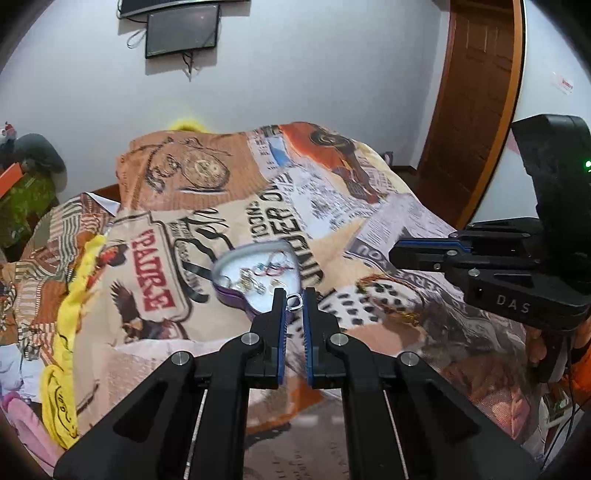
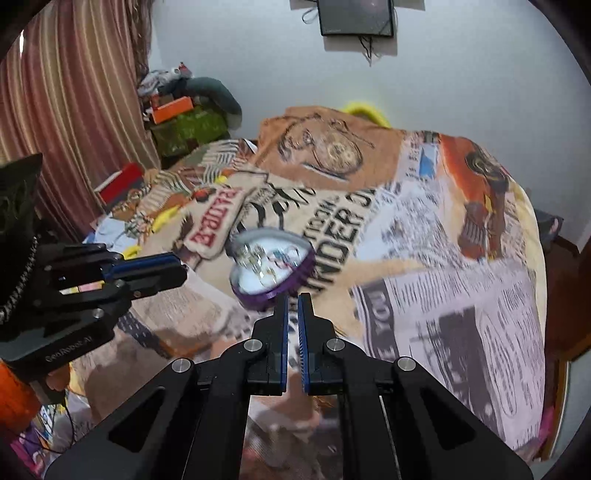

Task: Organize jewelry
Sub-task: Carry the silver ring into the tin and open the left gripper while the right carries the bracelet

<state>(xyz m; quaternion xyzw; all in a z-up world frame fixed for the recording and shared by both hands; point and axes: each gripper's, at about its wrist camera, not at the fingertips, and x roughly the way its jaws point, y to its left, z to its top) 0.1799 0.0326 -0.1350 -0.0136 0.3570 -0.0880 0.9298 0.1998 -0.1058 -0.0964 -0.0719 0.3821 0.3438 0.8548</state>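
The left gripper (image 1: 294,295) is clenched on a small silver ring (image 1: 295,303), pinched right at its fingertips, hanging just over the near tip of the heart-shaped box (image 1: 258,275). The right gripper (image 2: 293,300) is squeezed tight as well, but I can't make out anything between its pads; its tips sit just at the box's near edge, whether touching it I cannot tell. From the left camera, that right gripper comes in from the right side, well clear of the box.

The box is one purple heart with a pale lining, lying open-topped on the blanket (image 1: 388,221) about mid-bed. Inside is a loose jumble of jewelry (image 1: 264,277), gold and silver bits with some thin hoops, too tangled and blurred to count.

Around it there is the one printed blanket with newspaper and eagle patterns, a yellow cloth (image 1: 70,321) bunched along its left edge, and a pile of clothes and boxes (image 2: 184,110) in the far corner beside a striped curtain (image 2: 74,110). On the wall hang two dark screens (image 1: 181,31); one wooden door (image 1: 476,103) stands to the right. Nothing lies between either gripper and the box.
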